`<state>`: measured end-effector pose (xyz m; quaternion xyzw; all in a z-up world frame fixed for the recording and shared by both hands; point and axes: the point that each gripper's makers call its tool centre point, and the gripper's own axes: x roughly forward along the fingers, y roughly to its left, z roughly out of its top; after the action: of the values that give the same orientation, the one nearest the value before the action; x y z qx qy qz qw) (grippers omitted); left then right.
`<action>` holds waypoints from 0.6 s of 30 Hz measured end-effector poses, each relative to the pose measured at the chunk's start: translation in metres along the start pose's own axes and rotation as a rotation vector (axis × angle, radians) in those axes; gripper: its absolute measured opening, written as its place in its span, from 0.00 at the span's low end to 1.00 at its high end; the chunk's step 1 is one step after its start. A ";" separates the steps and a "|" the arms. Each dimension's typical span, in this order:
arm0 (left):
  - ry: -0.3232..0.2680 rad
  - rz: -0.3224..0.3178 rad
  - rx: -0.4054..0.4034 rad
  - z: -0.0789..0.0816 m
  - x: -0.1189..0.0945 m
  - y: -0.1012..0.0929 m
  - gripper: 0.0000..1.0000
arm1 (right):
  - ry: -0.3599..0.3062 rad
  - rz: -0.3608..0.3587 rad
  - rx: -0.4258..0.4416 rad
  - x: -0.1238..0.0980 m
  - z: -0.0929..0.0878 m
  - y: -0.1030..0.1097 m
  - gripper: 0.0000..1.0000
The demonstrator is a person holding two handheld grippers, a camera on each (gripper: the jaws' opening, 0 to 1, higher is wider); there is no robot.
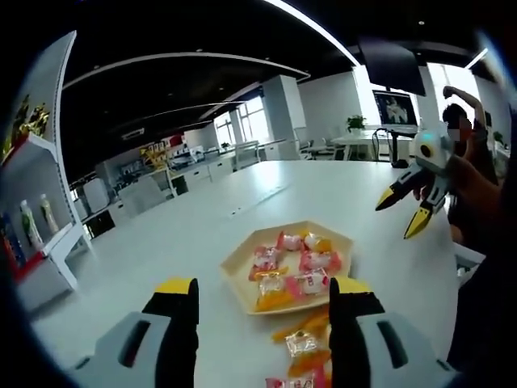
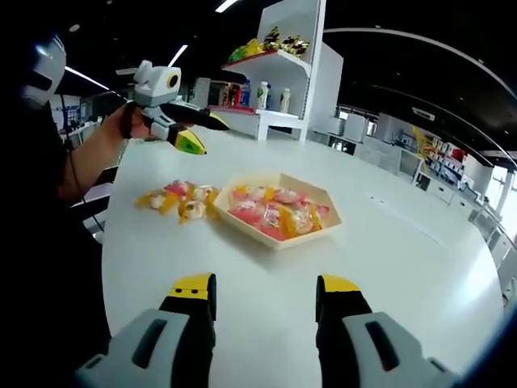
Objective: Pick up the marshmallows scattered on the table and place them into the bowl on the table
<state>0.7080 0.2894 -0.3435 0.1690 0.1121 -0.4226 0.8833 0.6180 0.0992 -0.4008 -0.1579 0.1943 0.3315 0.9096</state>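
Left gripper jaws wide apart, empty, above loose wrapped marshmallows near table edge. Right gripper likewise spread, holding nothing, raised over table. Hexagonal bowl mid-table already holds several; small cluster beside it remains. Judged roughly half done.

Marshmallows beside bowl; more inside.

We note an open-plan office: rows of desks, large windows, a wall screen, display shelves.
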 end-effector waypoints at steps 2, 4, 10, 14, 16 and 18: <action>0.005 0.000 0.002 -0.002 0.000 0.000 0.65 | 0.001 0.003 0.000 0.000 0.000 0.001 0.49; 0.008 0.005 0.001 -0.003 0.000 0.001 0.65 | 0.005 0.002 -0.002 0.000 -0.001 0.000 0.49; 0.007 0.021 0.004 -0.003 -0.002 0.005 0.64 | 0.005 0.002 -0.002 0.001 0.000 0.000 0.49; 0.017 0.021 0.010 -0.006 -0.005 0.006 0.64 | 0.012 0.004 -0.004 0.002 -0.001 0.000 0.49; 0.021 0.022 0.008 -0.008 -0.006 0.007 0.64 | 0.012 0.007 -0.005 0.002 -0.001 0.001 0.49; 0.024 0.024 0.002 -0.009 -0.007 0.007 0.64 | 0.008 0.007 -0.006 0.002 0.000 0.001 0.49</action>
<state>0.7084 0.3023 -0.3479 0.1761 0.1203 -0.4100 0.8868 0.6188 0.1015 -0.4020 -0.1610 0.1976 0.3347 0.9072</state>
